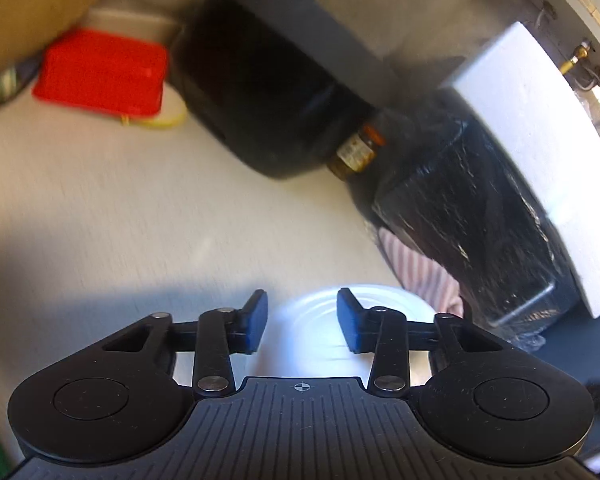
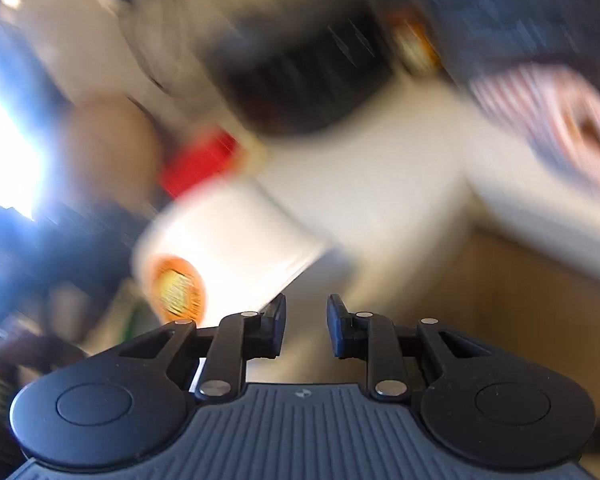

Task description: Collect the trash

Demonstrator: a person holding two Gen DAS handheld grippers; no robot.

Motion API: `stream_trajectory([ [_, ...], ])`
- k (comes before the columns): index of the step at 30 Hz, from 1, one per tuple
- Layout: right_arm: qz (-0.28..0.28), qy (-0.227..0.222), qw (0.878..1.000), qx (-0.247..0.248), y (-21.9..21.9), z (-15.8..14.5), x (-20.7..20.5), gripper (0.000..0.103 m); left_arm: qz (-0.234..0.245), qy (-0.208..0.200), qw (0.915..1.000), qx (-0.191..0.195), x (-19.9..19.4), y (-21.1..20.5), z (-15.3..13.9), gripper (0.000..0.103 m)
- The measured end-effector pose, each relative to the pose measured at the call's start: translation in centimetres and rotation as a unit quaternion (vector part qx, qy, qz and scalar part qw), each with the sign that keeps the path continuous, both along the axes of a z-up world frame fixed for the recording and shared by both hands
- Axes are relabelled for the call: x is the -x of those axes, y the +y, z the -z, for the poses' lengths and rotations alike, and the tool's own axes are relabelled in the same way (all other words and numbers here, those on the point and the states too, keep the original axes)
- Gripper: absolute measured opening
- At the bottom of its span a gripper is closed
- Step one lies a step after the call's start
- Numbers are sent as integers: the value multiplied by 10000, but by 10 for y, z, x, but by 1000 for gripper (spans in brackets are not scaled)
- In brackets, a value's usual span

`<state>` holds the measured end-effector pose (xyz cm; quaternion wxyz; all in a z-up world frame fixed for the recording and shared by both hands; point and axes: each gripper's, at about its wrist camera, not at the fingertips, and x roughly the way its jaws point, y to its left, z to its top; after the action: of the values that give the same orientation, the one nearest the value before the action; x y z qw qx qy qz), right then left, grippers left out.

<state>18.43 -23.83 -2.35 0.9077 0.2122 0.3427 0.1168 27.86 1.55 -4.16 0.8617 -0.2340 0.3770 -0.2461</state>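
In the left wrist view my left gripper (image 1: 302,322) is open, its blue pads either side of a white plastic lid or cup top (image 1: 320,340) lying just below it on the pale table (image 1: 140,220). In the right wrist view, which is heavily blurred, my right gripper (image 2: 306,328) is open with nothing between the pads. A white paper cup (image 2: 228,248) with an orange logo lies tilted just ahead and left of its left finger (image 2: 274,326); I cannot tell whether they touch.
A large black appliance (image 1: 268,92) stands at the back. A brown bottle (image 1: 356,152) sits between it and a black foil-wrapped box (image 1: 468,220). A red container (image 1: 104,74) lies back left, a striped cloth (image 1: 424,272) to the right. A cardboard surface (image 2: 500,300) lies under the right gripper.
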Motion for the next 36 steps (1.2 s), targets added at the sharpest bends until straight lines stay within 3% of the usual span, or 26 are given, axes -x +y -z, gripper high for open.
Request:
stream_trajectory([
  [4,-412,-368,9976,417,40,-36,-33,30,-435,-381,9952,-794,5,8,-14,41],
  [8,-630,-261,9927,998,82,-32,-49,30,-754,-628,9921,-785,25,34,-25,41],
  [14,-970,-368,9859,1316,114,-36,-56,34,-829,-843,9908,-666,54,58,-41,41],
  [17,-902,-475,9839,1471,114,-39,-52,47,-725,-928,9891,-880,64,52,-45,41],
  [20,-523,-680,9808,1752,102,-42,-48,66,-710,-994,9835,-1334,74,38,-44,41],
  [21,-383,-744,9787,1874,97,-41,-45,68,-736,-1017,9807,-1498,78,35,-43,41],
  [26,-93,-537,9774,2043,75,-21,-46,70,-786,-1025,9692,-2097,97,26,-34,41],
  [31,-25,-68,9820,1885,65,8,-52,70,-903,-751,9685,-2196,103,32,-23,41],
  [36,-145,119,9838,1784,69,23,-52,70,-1090,-495,9661,-2286,108,46,-12,41],
])
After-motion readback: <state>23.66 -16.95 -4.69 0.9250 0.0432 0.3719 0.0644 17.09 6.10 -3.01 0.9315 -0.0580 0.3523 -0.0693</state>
